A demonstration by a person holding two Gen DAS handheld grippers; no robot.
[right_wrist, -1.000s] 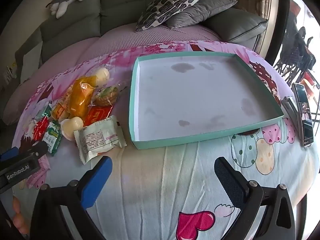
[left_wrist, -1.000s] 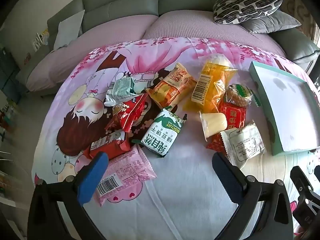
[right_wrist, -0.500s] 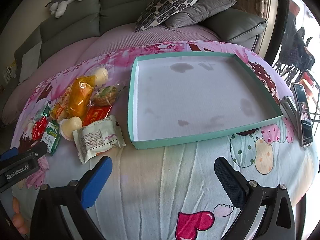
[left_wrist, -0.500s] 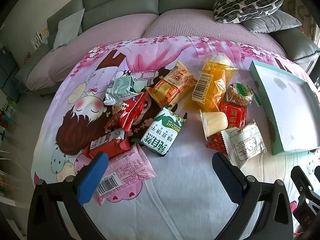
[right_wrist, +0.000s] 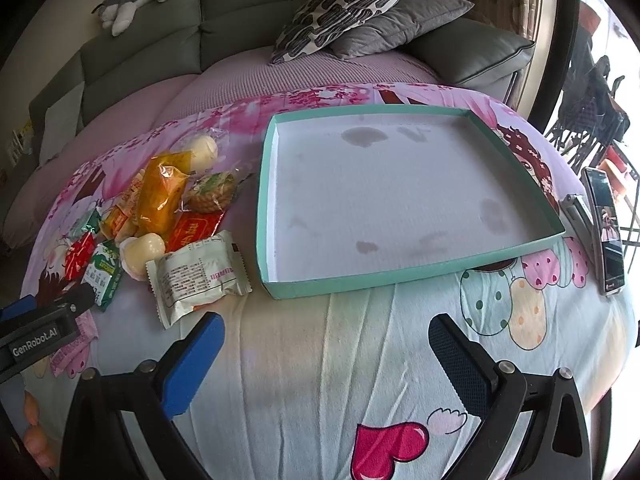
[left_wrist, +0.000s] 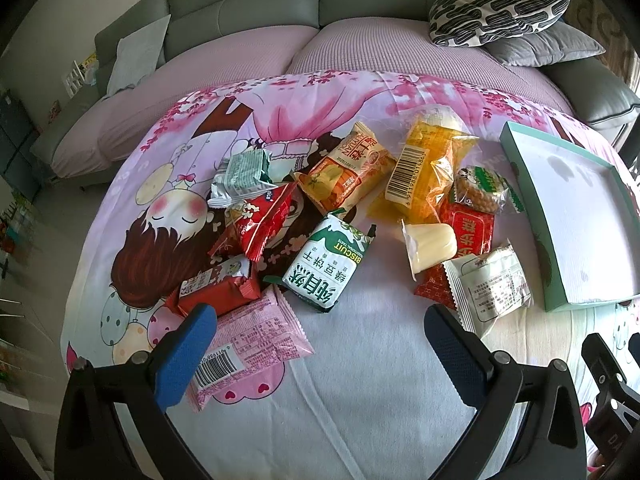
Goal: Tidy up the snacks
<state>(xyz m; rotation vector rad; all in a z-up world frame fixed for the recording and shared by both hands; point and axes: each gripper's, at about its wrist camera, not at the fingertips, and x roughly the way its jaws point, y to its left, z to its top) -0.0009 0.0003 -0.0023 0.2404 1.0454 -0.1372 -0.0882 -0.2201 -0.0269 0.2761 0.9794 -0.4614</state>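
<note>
Several snack packets lie in a loose pile on a cartoon-print cloth. Among them are a green-and-white biscuit pack [left_wrist: 326, 266], a pink packet [left_wrist: 248, 340], a red pack [left_wrist: 264, 220], an orange bag [left_wrist: 424, 168] and a white wrapped cake [left_wrist: 494, 286]. My left gripper [left_wrist: 316, 322] is open and hovers just short of the pile, its left finger over the pink packet. An empty teal-rimmed tray [right_wrist: 280, 286] sits to the right of the pile. My right gripper [right_wrist: 326, 334] is open, in front of the tray, holding nothing. The white cake [right_wrist: 196, 276] lies near its left finger.
A phone [right_wrist: 608, 228] and a metal clip lie at the cloth's right edge. A grey sofa with cushions [right_wrist: 344, 8] and a plush toy [right_wrist: 132, 0] stands behind. The left gripper's body [right_wrist: 44, 328] shows at the right view's left edge. Bare cloth lies before both grippers.
Both views have shifted only slightly; the pile and tray sit a little lower and nearer in frame. Both grippers stay open and empty.
</note>
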